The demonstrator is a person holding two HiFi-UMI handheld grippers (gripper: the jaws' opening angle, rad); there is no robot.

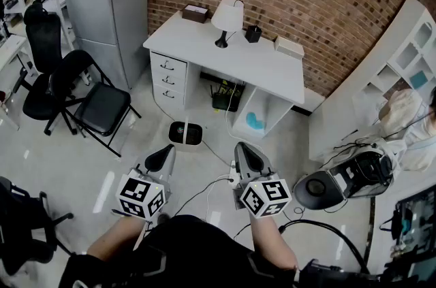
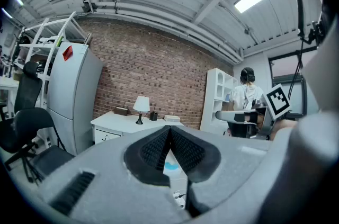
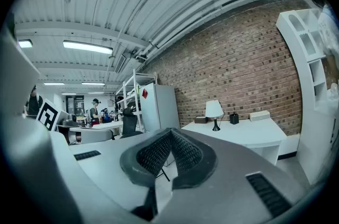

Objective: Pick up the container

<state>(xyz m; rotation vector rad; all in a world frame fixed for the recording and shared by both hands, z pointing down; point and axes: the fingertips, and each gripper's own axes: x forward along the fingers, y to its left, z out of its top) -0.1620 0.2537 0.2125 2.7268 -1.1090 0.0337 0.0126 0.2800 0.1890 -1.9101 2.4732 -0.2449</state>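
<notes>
A small black container (image 1: 253,33) stands on the white desk (image 1: 238,62) against the brick wall, next to a white lamp (image 1: 227,20). It also shows far off as the black container (image 2: 153,116) in the left gripper view and the black container (image 3: 233,118) in the right gripper view. My left gripper (image 1: 163,156) and right gripper (image 1: 246,152) are held level over the floor, well short of the desk and pointing toward it. The left gripper (image 2: 169,127) is shut with nothing between its jaws. The right gripper (image 3: 170,132) is shut and empty too.
A brown box (image 1: 195,12) and a white box (image 1: 289,46) also lie on the desk. A grey fridge (image 1: 109,1) and black chairs (image 1: 102,109) stand left. A black bin (image 1: 186,133) and cables lie on the floor ahead; a black appliance (image 1: 344,181) and white shelving (image 1: 402,69) are right.
</notes>
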